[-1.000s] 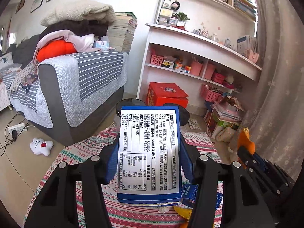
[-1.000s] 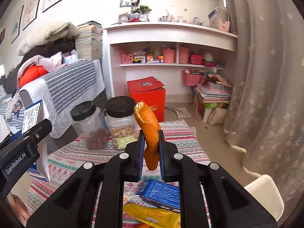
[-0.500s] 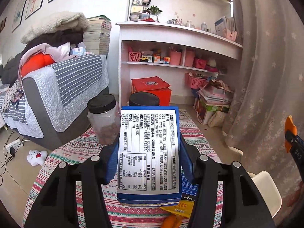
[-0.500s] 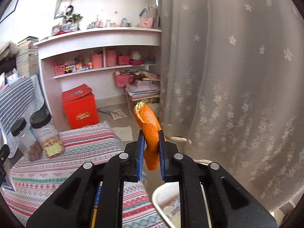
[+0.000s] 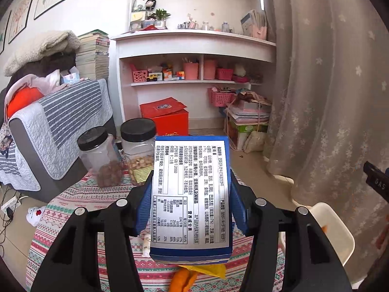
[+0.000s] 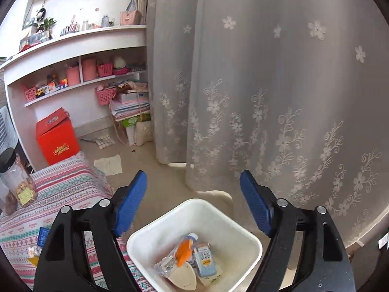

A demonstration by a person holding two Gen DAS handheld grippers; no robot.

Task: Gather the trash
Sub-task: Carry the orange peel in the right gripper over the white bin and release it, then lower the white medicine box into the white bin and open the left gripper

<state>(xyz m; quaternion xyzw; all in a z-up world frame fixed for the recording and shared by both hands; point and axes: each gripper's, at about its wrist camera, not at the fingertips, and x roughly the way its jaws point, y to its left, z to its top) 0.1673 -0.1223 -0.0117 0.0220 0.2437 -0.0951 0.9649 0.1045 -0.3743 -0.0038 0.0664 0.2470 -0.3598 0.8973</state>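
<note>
Jaws of the left gripper [image 5: 192,202] are clamped on a blue snack box [image 5: 190,194], one blue pad pressed to each long side, with the white printed nutrition panel facing the camera and the box standing on end above the tabletop [image 5: 73,209]. The box looks like thin cardboard, most likely empty: light, stiff enough along its edges to hold, but easy to crush at the broad faces, so the narrow side walls gripped now seem the right place to take it. Just below it on the striped cloth lie a yellow wrapper [image 5: 206,269], a piece of orange peel [image 5: 182,279] and a small pale scrap [image 5: 146,242]; all would be limp, light things, best pinched at an edge. Behind the box stand two black-lidded jars [image 5: 102,155], which do not look like trash. The right gripper [image 6: 193,204] has its jaws wide apart and holds nothing; it hangs directly over a white bin [image 6: 155,233] on the floor beside the tabletop, by a flowered curtain [image 6: 279,97]. Inside the bin rest an orange peel strip [image 6: 183,250], a clear plastic bottle [image 6: 170,260] and a small carton [image 6: 205,260]. In the left view the bin's rim shows at the right, near the box, so the box appears ready to be carried over and dropped.
</note>
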